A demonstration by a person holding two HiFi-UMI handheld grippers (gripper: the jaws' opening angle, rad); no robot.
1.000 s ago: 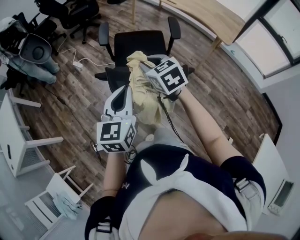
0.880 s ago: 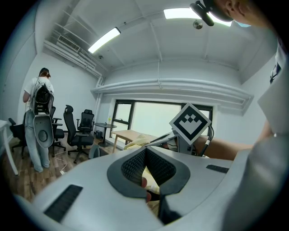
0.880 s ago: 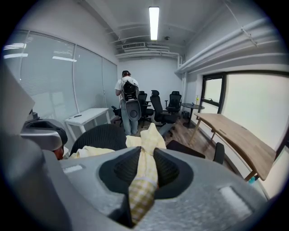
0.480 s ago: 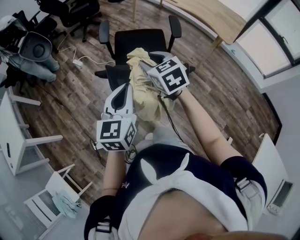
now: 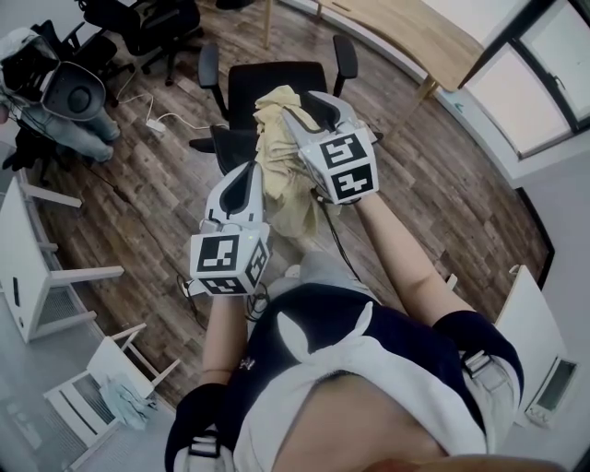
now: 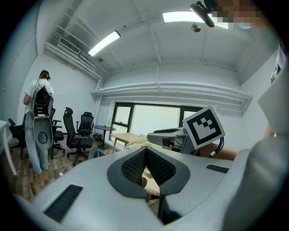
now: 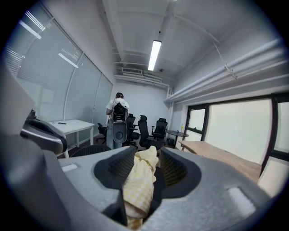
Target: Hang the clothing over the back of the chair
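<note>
A pale yellow piece of clothing (image 5: 281,175) lies bunched over the back (image 5: 230,147) of a black office chair (image 5: 277,83). My right gripper (image 5: 312,106) is above the chair back on the clothing's right side. Its jaws are opening. In the right gripper view a fold of the clothing (image 7: 140,180) still sits between the jaws of the right gripper (image 7: 144,158), leaning on the left pad, with a gap at the right pad. My left gripper (image 5: 241,175) is at the clothing's left edge. The left gripper (image 6: 145,151) is shut, with yellow cloth (image 6: 151,180) in it.
A wooden desk (image 5: 415,32) stands behind the chair. More black office chairs (image 5: 138,23) and a person (image 5: 55,92) are at the far left. A cable (image 5: 157,124) lies on the wooden floor. White furniture (image 5: 28,277) is at the left, and a white desk (image 5: 525,323) at the right.
The right gripper has risen and tipped up, its marker cube now facing the camera, and its jaws have widened off the clothing. The left gripper has stayed put.
</note>
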